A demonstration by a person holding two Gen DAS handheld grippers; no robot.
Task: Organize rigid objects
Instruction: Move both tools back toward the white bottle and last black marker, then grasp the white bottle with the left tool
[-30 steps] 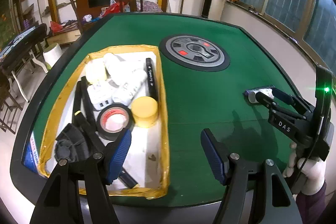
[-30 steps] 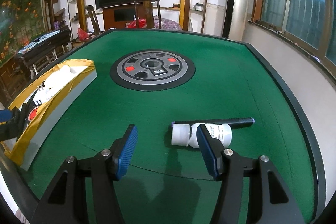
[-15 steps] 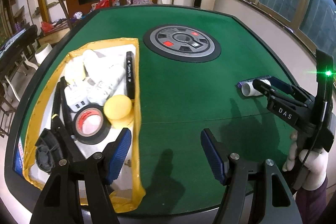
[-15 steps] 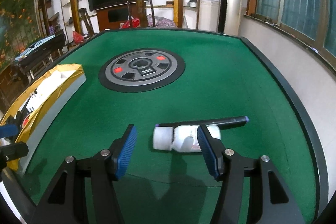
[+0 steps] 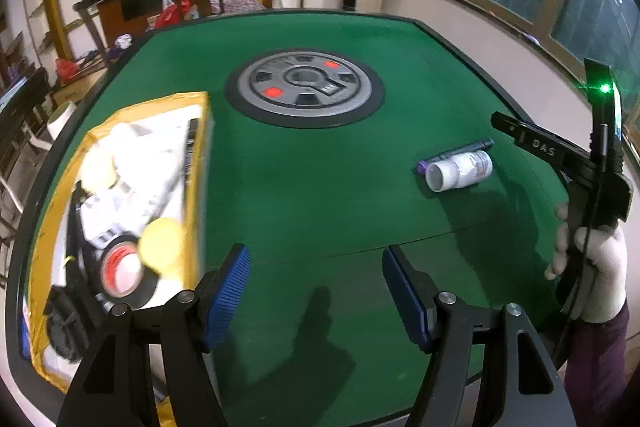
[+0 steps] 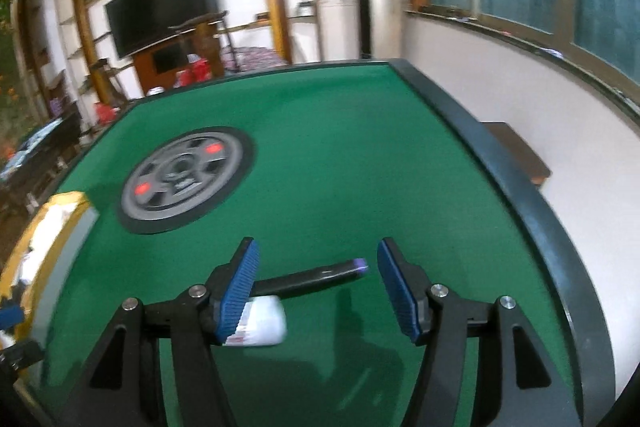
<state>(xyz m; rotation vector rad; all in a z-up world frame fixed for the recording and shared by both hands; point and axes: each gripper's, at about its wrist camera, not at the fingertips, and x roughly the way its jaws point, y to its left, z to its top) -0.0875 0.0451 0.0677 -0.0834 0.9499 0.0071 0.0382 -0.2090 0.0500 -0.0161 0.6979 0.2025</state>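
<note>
Right gripper (image 6: 316, 283) tilts down over the white bottle (image 6: 262, 321) and black marker (image 6: 310, 275) near the tabletop's right edge, jaws apart, gripping nothing; left gripper (image 5: 316, 287) hangs empty, released.

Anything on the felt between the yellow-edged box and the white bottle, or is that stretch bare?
Bare green felt in the left wrist view, from the box to the white bottle; the round grey disc sits farther back.

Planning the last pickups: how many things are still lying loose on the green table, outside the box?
2: a white bottle and a dark marker, side by side on the felt near the right tongs. None show elsewhere on the felt; the tongs hide some of it.
</note>
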